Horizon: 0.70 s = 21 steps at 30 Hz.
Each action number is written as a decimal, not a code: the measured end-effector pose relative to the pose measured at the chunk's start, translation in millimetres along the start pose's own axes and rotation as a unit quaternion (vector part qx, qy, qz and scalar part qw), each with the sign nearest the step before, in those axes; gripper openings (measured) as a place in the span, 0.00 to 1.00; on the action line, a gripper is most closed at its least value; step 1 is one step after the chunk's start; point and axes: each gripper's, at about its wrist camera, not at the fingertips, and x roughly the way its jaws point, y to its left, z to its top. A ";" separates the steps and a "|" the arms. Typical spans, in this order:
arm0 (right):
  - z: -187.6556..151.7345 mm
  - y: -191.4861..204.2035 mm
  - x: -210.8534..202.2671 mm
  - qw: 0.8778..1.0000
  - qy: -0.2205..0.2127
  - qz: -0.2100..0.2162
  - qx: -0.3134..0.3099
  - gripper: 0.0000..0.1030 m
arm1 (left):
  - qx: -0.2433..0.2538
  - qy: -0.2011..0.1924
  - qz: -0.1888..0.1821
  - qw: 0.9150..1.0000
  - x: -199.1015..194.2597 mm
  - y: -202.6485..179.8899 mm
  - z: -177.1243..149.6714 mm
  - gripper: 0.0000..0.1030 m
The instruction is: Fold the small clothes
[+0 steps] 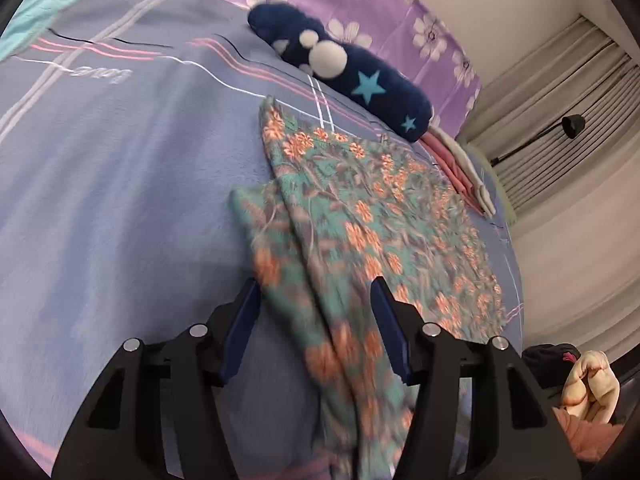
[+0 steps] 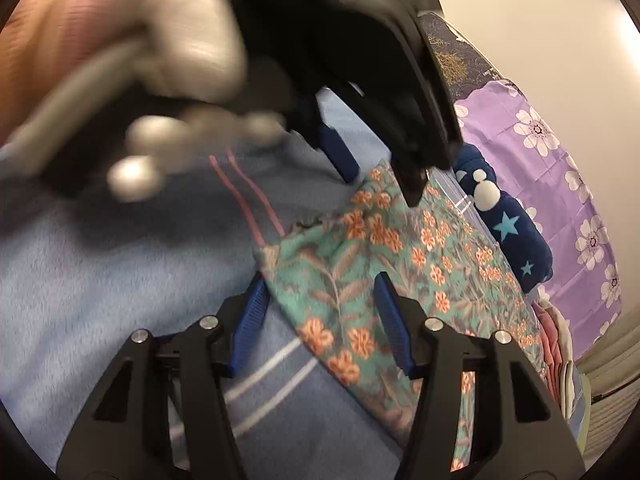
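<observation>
Blue-grey striped blanket (image 1: 120, 200) fills most of both frames. Floral teal-and-orange garment (image 1: 380, 220) lies flat on it, centre to lower right, one fold at its left edge. Navy star-print plush (image 1: 360, 80) sits above it. Left gripper (image 1: 316, 292) and right gripper (image 2: 320, 284): jaws parted, straddling the cloth, gripping nothing.

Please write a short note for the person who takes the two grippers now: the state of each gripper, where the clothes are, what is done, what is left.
Left gripper: jaws open, floral garment between them, not pinched.
Right gripper: jaws open over the garment's edge, no grip.
The garment lies on the blue blanket, partly folded, one layer over another.
A navy star-print item lies beyond it, and folded pink and white pieces at the far edge.
Left: finish folding the floral garment.
</observation>
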 end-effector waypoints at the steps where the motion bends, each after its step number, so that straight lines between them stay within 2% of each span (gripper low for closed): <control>1: 0.6 -0.6 1.4 1.000 0.002 0.002 0.000 0.54 | 0.003 -0.002 -0.005 1.000 3.9 -0.5 3.2 0.56; 3: 5.5 -1.4 6.6 1.000 0.006 0.001 -0.001 0.53 | -0.001 0.003 -0.024 1.000 14.9 0.5 14.9 0.56; 5: 13.3 -0.7 13.4 1.000 0.004 -0.006 -0.006 0.52 | -0.012 0.003 -0.035 0.999 21.9 2.9 22.4 0.50; 6: 16.3 0.5 16.2 1.000 0.003 -0.010 -0.008 0.51 | -0.022 0.002 -0.032 0.999 26.4 4.7 27.2 0.37; 7: 18.6 0.1 19.6 1.000 0.001 -0.012 -0.010 0.44 | -0.030 0.004 -0.027 0.999 28.8 6.7 31.1 0.18; 8: 20.5 -0.4 22.3 1.000 0.002 -0.009 -0.010 0.35 | -0.039 0.007 -0.026 0.999 30.8 9.2 33.7 0.11; 9: 20.5 -2.6 23.5 1.000 0.003 -0.017 -0.005 0.19 | -0.048 0.009 -0.032 0.998 32.1 9.3 36.5 0.09; 10: 19.6 -6.4 22.3 1.000 -0.001 -0.015 0.003 0.15 | -0.045 0.005 -0.030 0.999 30.8 5.8 37.8 0.09; 14: 14.4 -42.6 -1.4 0.995 -0.038 0.016 0.087 0.12 | -0.010 -0.014 -0.032 0.999 17.1 -22.0 45.9 0.09; 21: -2.4 -94.7 -44.7 0.981 -0.084 0.005 0.175 0.12 | 0.032 -0.018 -0.022 0.999 18.3 -85.2 67.4 0.09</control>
